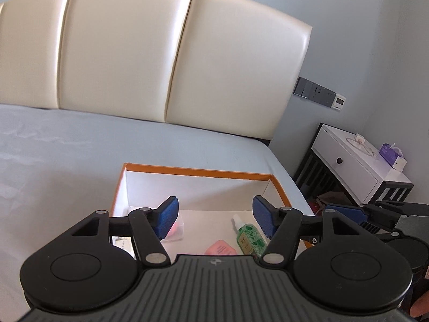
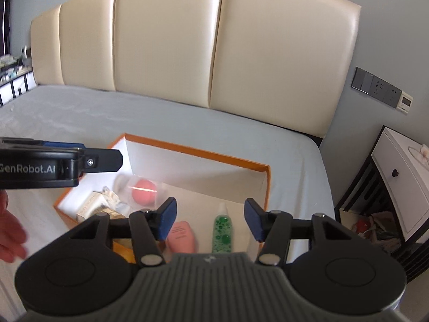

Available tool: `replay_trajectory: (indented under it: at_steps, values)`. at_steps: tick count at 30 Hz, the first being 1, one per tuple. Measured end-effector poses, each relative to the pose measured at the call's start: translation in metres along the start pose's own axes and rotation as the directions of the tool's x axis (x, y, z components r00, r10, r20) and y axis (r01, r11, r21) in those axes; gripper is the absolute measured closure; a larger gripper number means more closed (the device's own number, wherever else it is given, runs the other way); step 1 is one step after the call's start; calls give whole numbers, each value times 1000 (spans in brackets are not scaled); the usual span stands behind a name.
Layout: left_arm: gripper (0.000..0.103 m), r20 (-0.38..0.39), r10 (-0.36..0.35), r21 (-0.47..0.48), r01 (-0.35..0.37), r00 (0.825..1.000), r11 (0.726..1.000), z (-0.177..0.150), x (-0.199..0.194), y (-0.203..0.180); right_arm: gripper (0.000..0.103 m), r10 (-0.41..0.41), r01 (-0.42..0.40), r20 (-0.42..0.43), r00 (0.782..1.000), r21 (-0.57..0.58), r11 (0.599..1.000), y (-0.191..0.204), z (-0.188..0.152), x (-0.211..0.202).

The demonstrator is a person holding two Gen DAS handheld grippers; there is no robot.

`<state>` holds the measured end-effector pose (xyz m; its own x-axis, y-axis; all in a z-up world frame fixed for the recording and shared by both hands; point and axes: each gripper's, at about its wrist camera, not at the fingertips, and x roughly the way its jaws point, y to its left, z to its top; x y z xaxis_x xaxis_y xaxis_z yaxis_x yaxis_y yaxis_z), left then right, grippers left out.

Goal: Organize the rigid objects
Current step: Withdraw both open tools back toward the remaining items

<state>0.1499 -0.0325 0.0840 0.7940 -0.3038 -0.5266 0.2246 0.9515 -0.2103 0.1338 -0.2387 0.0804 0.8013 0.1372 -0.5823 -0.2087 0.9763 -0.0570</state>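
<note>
The green spray bottle [image 2: 222,229] lies flat on the white floor of the orange-rimmed box [image 2: 198,149], nozzle toward the headboard [image 2: 187,45], just right of a pink bottle [image 2: 181,236]. Further left sit a clear case with a red ball [image 2: 140,186] and some beige cartons [image 2: 92,205]. The box rests on the grey bed [image 2: 80,112].

The right gripper [image 2: 209,218] hovers above the green and pink bottles with its tongs spread wide and holding nothing. The left gripper [image 1: 214,218] hangs over the same box, likewise wide and empty.

Judging by this, the step in hand is picking a bottle. To do it well, lower straight down with one pad each side of the green bottle's body (not the thin nozzle), keeping clear of the pink one, and close gently; smooth plastic may slip. The left gripper should stay off the right's path.
</note>
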Motion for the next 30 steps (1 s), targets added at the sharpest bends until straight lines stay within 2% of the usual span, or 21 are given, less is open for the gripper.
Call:
replay_trajectory:
  at_steps: [4, 9, 16, 22, 27, 30]
  values:
    - [30, 7, 27, 14, -27, 1000, 1000, -13, -20, 1, 47, 21, -21, 1, 1000, 70, 997, 5, -16, -10]
    - [32, -25, 87, 67, -85, 996, 994, -40, -36, 0, 47, 42, -41, -5, 999, 128, 991, 14, -44, -20]
    - [37, -150, 73, -33, -79, 986, 996, -88, -47, 24, 47, 64, -44, -95, 993, 194, 980, 33, -91, -22]
    - [39, -196, 74, -125, -99, 978, 987, -122, -54, 44, 47, 55, -20, -163, 985, 207, 978, 50, -129, -19]
    - [39, -234, 76, -148, -113, 969, 983, -144, -53, 55, 48, 50, -10, -196, 979, 197, 980, 71, -157, -14]
    - [39, -259, 101, -135, -139, 961, 981, -158, -50, 60, 49, 64, -22, -211, 975, 196, 980, 79, -170, -10]
